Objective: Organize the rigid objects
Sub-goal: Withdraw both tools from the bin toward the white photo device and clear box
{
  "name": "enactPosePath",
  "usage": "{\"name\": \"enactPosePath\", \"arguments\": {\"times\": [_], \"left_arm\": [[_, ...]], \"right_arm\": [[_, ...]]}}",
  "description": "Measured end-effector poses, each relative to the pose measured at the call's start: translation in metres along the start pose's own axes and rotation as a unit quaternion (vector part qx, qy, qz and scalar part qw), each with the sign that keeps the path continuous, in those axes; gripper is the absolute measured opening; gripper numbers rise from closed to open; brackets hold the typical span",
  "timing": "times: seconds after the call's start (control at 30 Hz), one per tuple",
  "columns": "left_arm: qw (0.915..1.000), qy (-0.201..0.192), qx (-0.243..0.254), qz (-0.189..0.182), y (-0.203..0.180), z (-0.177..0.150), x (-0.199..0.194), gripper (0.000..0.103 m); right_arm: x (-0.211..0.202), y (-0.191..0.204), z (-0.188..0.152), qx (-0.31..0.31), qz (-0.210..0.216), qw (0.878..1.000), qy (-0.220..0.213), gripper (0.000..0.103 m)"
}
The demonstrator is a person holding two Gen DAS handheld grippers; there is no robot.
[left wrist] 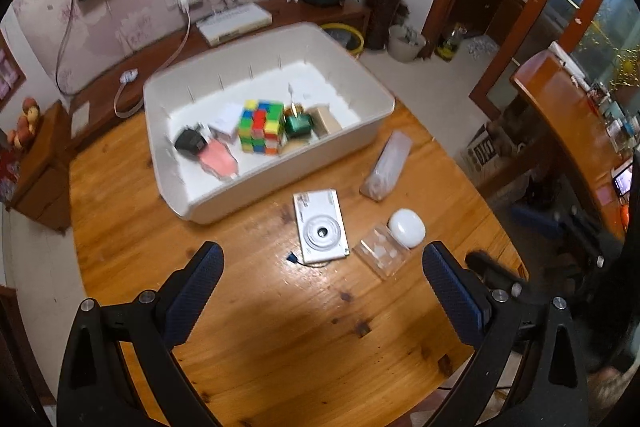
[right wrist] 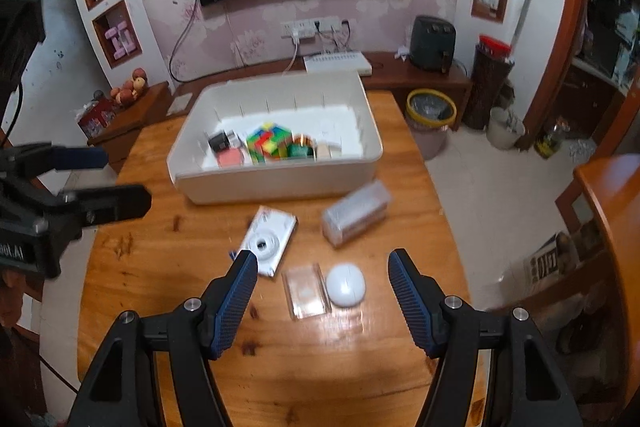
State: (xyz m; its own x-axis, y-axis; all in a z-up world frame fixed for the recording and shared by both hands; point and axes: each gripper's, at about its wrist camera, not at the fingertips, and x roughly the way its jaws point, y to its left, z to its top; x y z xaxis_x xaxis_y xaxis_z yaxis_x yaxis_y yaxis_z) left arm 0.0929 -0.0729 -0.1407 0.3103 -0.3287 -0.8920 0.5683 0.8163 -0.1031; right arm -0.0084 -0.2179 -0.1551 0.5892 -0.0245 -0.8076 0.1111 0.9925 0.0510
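Both tools empty. Right tool (right wrist: pixel 322 277) has jaws wide, nothing between the pads, hovering over the lower centre of the right wrist view, above the white oval case (right wrist: pixel 345 285) and the small clear box (right wrist: pixel 306 291). Left tool (left wrist: pixel 322 273) also spread wide, nothing gripped, pointing down at the worktop (left wrist: pixel 280 327).

Bin: white tub (left wrist: pixel 372 131) sits upper centre of the frame on the worktop. Already in it, bunched along the near wall: colour cube (left wrist: pixel 260 127), black block (left wrist: pixel 191 141), pink item (left wrist: pixel 218 161), green piece (left wrist: pixel 298 125), tan box (left wrist: pixel 328 121). Likely dropped just over the near rim, shortest reach.

Still loose on the worktop: white compact camera (left wrist: pixel 320 227) lying lens-up just below the tub, long clear case (left wrist: pixel 386 165) to its right, then the clear box and oval case touching or nearly so, lower right of the camera.

Judgement: roughly half done. Oval case looks like the right tool's next pick; it sits dead between the jaws' line. Its smooth rounded shell could squirt out of the pads, and its closeness to the clear box risks nudging that.
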Motion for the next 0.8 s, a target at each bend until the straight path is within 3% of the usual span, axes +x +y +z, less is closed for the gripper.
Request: {"name": "enactPosePath", "arguments": {"times": [0.17, 0.4, 0.8], "left_arm": [[0.9985, 0.04, -0.037, 0.008, 0.005, 0.001, 0.05, 0.1], [0.9901, 0.106, -0.09, 0.019, 0.009, 0.0, 0.121, 0.1], [0.9852, 0.135, -0.091, 0.054, 0.001, -0.007, 0.174, 0.1]], "right_arm": [[0.03, -0.008, -0.034, 0.017, 0.011, 0.999, 0.036, 0.069], [0.073, -0.013, -0.07, 0.027, 0.028, 0.996, 0.075, 0.069], [0.114, 0.0, -0.083, 0.007, 0.047, 0.996, 0.077, 0.069]]}}
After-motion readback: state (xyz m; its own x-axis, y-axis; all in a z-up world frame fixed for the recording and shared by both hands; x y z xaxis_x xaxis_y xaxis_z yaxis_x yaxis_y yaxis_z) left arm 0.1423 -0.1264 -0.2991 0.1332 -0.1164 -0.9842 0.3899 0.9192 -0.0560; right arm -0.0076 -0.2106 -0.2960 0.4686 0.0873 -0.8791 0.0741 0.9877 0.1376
